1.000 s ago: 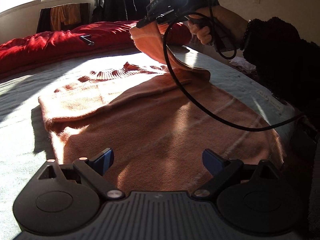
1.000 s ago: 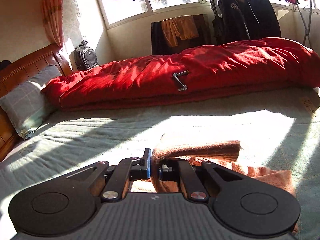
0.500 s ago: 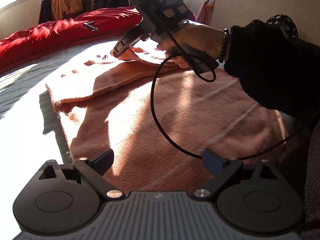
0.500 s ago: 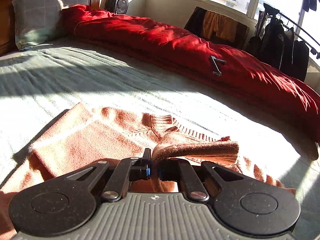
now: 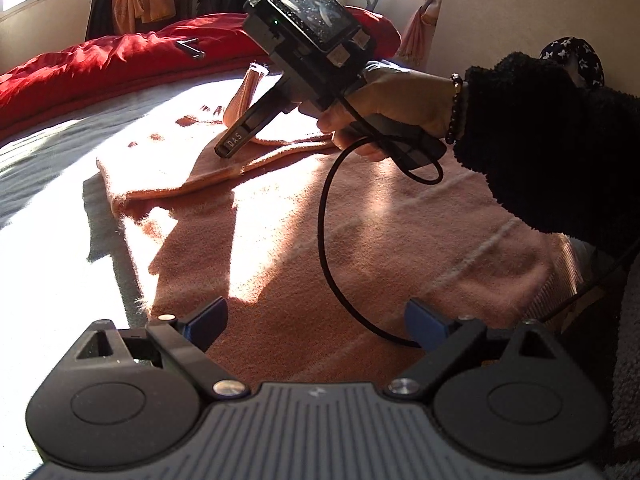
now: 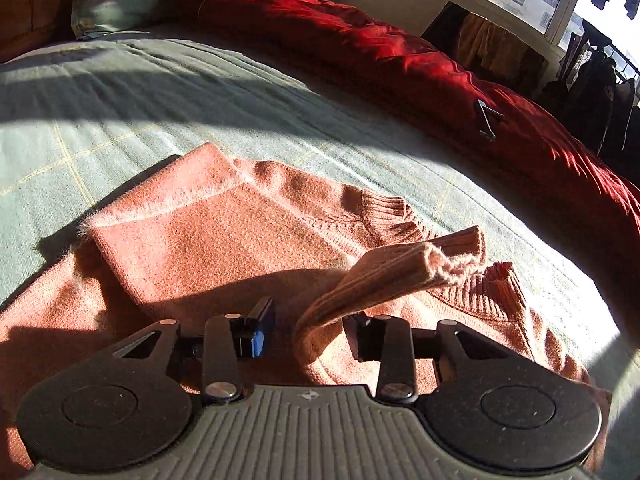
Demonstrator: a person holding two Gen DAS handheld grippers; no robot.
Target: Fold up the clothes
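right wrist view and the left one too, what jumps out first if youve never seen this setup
The salmon-orange sweater spread flat on the pale green bedsheet dominates both views, with one sleeve cuff standing up between the opened fingers of the right gripper. Behind it, a bright red duvet runs along the far side of the bed. In the left wrist view, the left gripper hovers wide open over the sweater's lower part.

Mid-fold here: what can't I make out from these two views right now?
- Left wrist view: the right side of the sweater is covered by the person's dark sleeve, and its near edge by the body of the left gripper.
- Right wrist view: shadow hides whether the knit cuff touches the open fingers of the right gripper.
- Right wrist view: the metal item on the red duvet is too small to identify.
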